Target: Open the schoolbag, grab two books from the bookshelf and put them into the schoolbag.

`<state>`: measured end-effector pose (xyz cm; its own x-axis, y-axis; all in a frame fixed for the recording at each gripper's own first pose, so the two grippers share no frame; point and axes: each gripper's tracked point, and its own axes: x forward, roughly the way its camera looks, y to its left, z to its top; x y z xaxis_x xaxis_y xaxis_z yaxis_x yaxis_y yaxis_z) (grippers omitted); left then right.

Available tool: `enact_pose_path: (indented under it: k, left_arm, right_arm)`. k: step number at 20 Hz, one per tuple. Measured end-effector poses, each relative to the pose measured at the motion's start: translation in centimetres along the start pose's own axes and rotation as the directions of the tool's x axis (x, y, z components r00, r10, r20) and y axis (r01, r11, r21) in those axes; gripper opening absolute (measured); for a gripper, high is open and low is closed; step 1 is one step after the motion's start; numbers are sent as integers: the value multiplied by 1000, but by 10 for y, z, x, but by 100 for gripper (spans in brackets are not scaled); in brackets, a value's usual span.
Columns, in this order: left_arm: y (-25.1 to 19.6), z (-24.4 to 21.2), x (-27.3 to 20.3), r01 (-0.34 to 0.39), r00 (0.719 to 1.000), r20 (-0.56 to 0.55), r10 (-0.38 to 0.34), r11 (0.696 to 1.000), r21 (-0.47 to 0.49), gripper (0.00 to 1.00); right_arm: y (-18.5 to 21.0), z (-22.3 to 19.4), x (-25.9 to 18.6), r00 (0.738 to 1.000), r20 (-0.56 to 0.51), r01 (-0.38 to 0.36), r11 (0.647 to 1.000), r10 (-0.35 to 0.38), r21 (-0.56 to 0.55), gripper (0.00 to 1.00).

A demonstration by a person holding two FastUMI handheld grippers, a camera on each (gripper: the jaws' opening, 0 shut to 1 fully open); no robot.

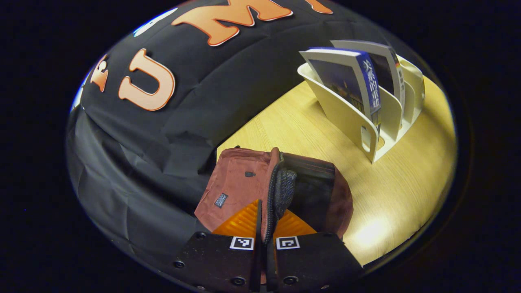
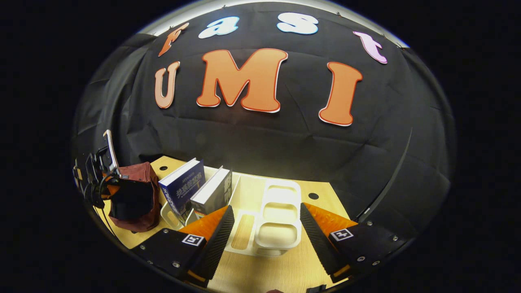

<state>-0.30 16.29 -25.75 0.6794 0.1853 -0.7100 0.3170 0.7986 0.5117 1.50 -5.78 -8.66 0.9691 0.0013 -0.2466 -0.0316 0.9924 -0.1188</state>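
So the left gripper has its fingers pinched nearly together on the zippered rim of the schoolbag; the rim runs straight up between the two fingers and the bag sits right at the tips, mouth gaping open with a dark inside; it stands on the wooden table close to the black cloth wall. Over on the other side, the right gripper is spread wide with nothing in it; it hangs just in front of the white bookshelf, whose empty slots lie between the fingers. Count-wise: one bag, one rack, two books; the blue book leans in the slot nearest the bag and the second book leans right beside it, both off toward this gripper's left finger; in the right gripper view the bag sits further left still, with the other gripper at its rim. The rack's dividers stand around the books.
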Motion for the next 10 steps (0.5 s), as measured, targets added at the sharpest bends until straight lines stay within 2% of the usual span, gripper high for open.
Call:
enact_pose_path:
  k: [5, 10]
  left_arm:
    - [18, 5, 0, 147, 989, 1, -147, 988, -46, 5]
    - [37, 6, 3, 316, 949, -4, -316, 949, -15, 5]
  right_arm:
    - [50, 6, 3, 999, -52, 3, 999, -1, 32, 96]
    - [115, 26, 9, 993, -114, 16, 1000, -14, 14, 96]
